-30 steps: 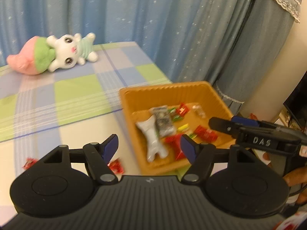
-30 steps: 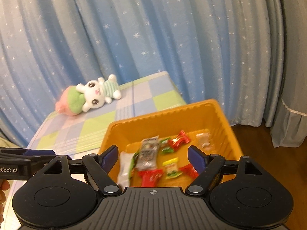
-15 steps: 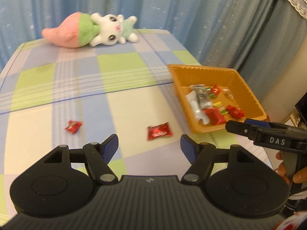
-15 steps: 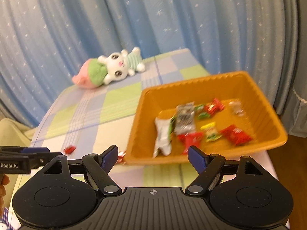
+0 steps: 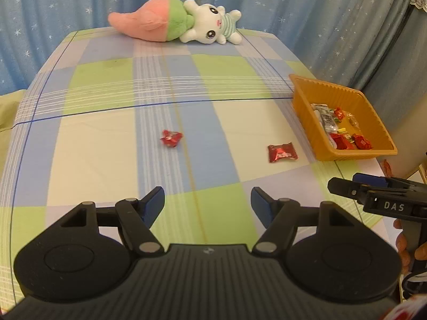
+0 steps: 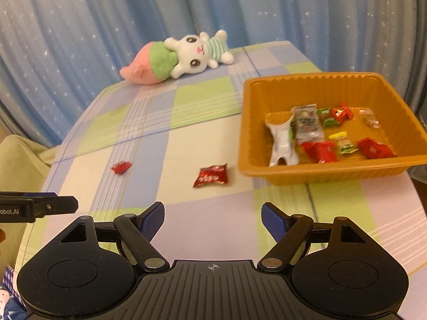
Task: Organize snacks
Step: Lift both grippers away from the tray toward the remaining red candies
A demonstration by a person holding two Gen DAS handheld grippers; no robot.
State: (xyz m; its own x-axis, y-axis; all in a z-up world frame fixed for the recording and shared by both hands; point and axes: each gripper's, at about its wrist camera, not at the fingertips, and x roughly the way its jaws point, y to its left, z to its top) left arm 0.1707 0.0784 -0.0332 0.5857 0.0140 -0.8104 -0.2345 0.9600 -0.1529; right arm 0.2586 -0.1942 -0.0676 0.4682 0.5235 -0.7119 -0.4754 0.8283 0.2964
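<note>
An orange tray [image 5: 331,93] [image 6: 315,88] at the table's right side holds several wrapped snacks. Two red snack packets lie loose on the checked cloth: a flat one [image 5: 282,153] [image 6: 211,178] just left of the tray and a crumpled one [image 5: 171,138] [image 6: 121,167] further left. My left gripper [image 5: 207,203] is open and empty, held above the near table, back from both packets. My right gripper [image 6: 212,218] is open and empty, near the front edge; it also shows in the left wrist view [image 5: 347,188], and the left gripper's side shows in the right wrist view [image 6: 48,206].
A pink, green and white plush toy [image 5: 173,22] [image 6: 176,58] lies at the far edge of the table. Blue starred curtains [image 6: 186,8] hang behind. A pale cushion [image 6: 18,165] sits off the table's left side.
Both grippers have pulled back from the tray toward the front of the table and stayed open. The two loose red packets have come into view.
</note>
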